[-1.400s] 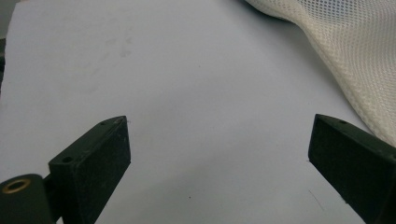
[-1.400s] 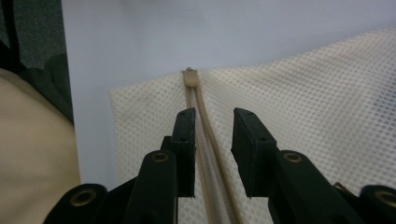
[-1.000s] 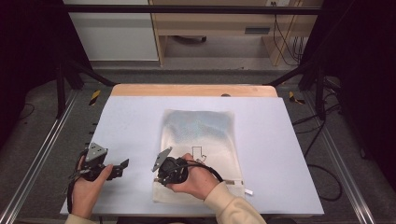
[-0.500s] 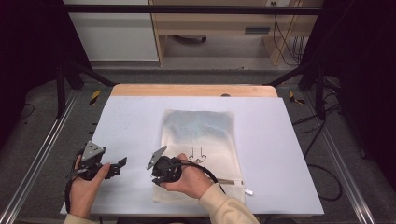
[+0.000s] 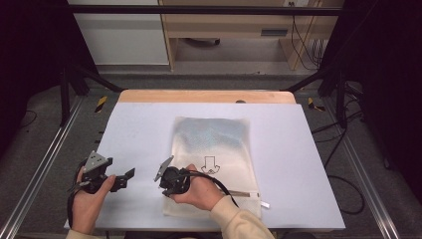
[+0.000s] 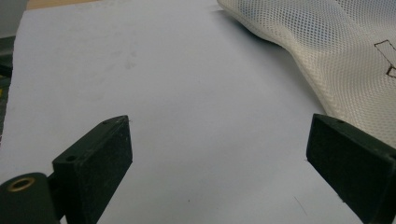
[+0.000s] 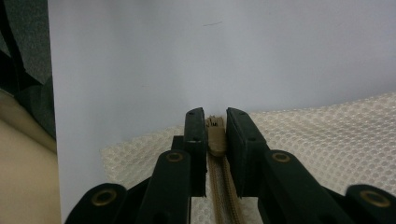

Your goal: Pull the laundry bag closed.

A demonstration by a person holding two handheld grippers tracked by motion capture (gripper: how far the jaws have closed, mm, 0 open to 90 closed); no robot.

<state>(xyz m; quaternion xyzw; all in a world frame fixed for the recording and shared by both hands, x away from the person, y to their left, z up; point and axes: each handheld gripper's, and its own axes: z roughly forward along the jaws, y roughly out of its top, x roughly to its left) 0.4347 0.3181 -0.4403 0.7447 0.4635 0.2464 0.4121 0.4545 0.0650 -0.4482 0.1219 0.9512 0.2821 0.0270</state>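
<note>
Pinching zipper slider (image 7: 215, 140) at mesh bag (image 7: 327, 140) edge

From my seat the high view is evenly lit from above: the pale grey-white rectangular tabletop (image 5: 149, 134) glows bright while the floor and the dark frame around it fall away into near black. Shadows under the hands are soft and short. The picture is slightly soft, with no motion streaks that I can make out. In the left gripper view the cream mesh zip bag (image 6: 345, 51) throws a dark, crisp-edged shadow along its near edge, and the black padded jaws at the bottom are a little out of focus. In the right gripper view the near jaw arms blur, the tan zipper slider (image 7: 215, 135) sits fairly sharp, and the tabletop beyond shades smoothly, without glare.
</note>
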